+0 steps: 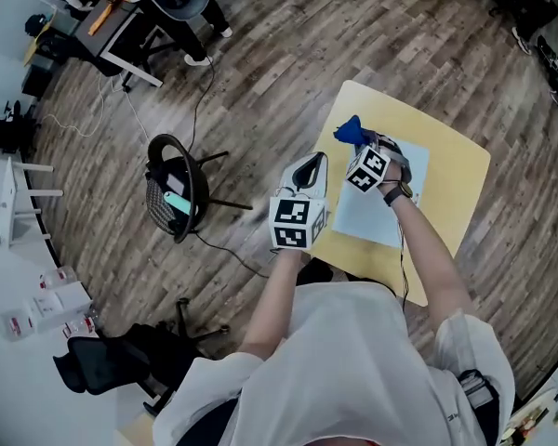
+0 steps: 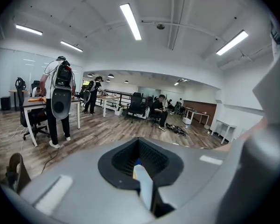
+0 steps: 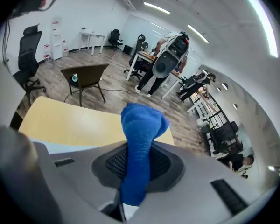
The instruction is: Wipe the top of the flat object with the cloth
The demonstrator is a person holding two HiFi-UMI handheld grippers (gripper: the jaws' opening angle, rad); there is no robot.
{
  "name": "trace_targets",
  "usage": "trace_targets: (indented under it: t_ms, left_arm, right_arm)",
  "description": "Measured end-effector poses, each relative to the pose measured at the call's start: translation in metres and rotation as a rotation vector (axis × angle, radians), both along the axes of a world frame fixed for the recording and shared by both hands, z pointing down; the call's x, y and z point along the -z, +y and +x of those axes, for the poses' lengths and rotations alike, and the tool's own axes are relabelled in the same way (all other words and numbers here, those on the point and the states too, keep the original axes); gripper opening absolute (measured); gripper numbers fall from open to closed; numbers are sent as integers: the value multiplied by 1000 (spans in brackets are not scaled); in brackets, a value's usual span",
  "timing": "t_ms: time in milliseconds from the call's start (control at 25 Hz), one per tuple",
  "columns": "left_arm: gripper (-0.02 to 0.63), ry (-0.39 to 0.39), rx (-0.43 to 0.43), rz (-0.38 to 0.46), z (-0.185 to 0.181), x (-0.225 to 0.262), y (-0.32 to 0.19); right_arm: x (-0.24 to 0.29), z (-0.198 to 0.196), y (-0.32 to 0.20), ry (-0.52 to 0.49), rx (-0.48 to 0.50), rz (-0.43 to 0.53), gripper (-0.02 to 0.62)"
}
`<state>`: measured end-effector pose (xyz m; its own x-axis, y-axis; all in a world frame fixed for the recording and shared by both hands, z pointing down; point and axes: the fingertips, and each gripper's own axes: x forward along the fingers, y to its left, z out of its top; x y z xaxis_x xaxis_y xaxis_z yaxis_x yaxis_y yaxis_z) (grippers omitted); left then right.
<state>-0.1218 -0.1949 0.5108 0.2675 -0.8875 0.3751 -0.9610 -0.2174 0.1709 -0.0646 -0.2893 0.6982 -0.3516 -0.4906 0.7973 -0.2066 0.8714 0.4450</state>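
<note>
Open office, wood-plank floor (image 1: 288,82) w/ free room round most of the square yellow surface (image 1: 456,170). A black mesh chair (image 1: 175,189) stands well apart off the surface's left side. The pale-blue flat sheet (image 1: 377,214) lies on the surface toward its near-left edge, w/ bare yellow margin on the far and right sides. Over the surface's far-left part hovers the right gripper (image 1: 361,143), fingers clamped on a blue knit cloth (image 1: 350,132) that sticks out past the tips. At the surface's left edge is the left gripper (image 1: 309,163), fingers pressed together. Black-and-white square patterns show on both marker cubes (image 1: 298,221).
</note>
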Motion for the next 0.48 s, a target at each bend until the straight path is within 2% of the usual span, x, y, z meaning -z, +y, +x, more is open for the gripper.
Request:
trace_targets:
  t_ms: [240, 480]
  left_arm:
    - [9, -32, -10, -25, 4, -6, -6]
    - [9, -25, -59, -27, 30, -7, -18]
  right_arm:
    - [-29, -1, -15, 50, 43, -24, 63]
    - [-36, 44, -16, 92, 30, -23, 63]
